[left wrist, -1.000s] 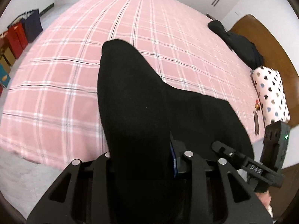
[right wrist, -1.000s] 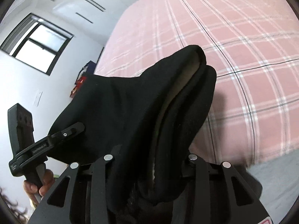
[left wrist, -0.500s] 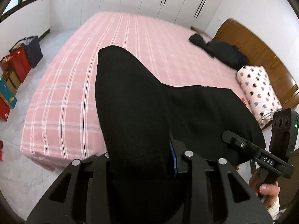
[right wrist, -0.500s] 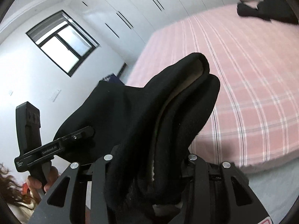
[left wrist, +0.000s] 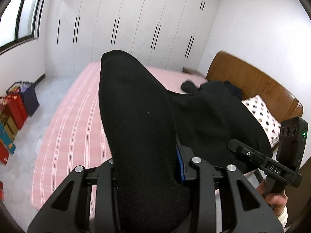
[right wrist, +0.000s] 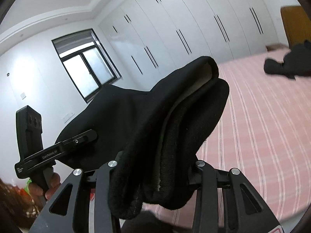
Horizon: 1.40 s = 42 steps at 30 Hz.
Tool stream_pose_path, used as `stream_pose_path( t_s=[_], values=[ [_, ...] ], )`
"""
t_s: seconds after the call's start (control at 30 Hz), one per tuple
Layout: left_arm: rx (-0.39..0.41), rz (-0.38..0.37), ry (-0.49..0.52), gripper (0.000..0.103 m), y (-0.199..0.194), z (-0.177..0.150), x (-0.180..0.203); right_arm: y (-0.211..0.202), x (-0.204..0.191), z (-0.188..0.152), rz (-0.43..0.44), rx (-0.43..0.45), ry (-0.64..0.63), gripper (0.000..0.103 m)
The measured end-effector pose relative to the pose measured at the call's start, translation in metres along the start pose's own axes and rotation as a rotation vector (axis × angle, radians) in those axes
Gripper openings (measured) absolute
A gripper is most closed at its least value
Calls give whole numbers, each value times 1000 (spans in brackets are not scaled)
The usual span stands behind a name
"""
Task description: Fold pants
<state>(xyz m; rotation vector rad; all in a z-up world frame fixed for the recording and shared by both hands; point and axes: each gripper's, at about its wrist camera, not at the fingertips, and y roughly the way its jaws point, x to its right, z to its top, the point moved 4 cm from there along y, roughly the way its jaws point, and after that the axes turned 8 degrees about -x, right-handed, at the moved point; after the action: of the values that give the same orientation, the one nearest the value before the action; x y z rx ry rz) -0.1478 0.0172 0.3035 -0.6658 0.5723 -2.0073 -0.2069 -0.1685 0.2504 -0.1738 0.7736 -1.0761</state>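
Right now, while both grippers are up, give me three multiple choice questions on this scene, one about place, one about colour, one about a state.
1. Where does the other dark garment lie?
A. near the headboard
B. on the floor
C. in a gift bag

2. What colour is the bedspread?
A. blue
B. pink
C. green

3. What are the left gripper and right gripper doing?
A. both open
B. one open
C. both shut on the pants

Answers: 1 A, it lies at the bed's head end. 2 B, pink stripes show. 3 C, black fabric bunches between both pairs of fingers.

We note the pants (left wrist: 140, 128) as matt black knit cloth, with a paler fleecy lining at 12 o'clock. Left gripper (left wrist: 149, 167): matt black plastic, shiny metal screws. Headboard (left wrist: 252, 83): glossy wood. Wardrobe doors (left wrist: 136, 23): smooth, glossy white.
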Motion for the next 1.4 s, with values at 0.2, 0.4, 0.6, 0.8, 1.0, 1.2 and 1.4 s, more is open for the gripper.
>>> stream_pose_path(
  t_s=[0.2, 0.4, 0.6, 0.8, 1.0, 1.2, 1.4],
  values=[
    [111, 0, 19, 33, -3, 41, 0, -2, -7, 52, 11, 85, -74, 37],
    [195, 15, 39, 34, 7, 81, -7, 13, -6, 102, 18, 138, -136, 37],
    [230, 22, 46, 34, 50, 118, -25, 50, 16, 149, 36, 144, -145, 37],
    [177, 6, 5, 35, 136, 145, -68, 122, 70, 173, 42, 107, -89, 37],
    [27, 43, 7, 57, 288, 129, -120, 245, 171, 145, -85, -5, 42, 53],
    [-298, 457, -20, 94, 426, 15, -201, 307, 281, 35, -432, -177, 230, 57],
    [-346, 458, -97, 94, 385, -58, -226, 258, 250, -47, -408, -181, 208, 57]
  ],
)
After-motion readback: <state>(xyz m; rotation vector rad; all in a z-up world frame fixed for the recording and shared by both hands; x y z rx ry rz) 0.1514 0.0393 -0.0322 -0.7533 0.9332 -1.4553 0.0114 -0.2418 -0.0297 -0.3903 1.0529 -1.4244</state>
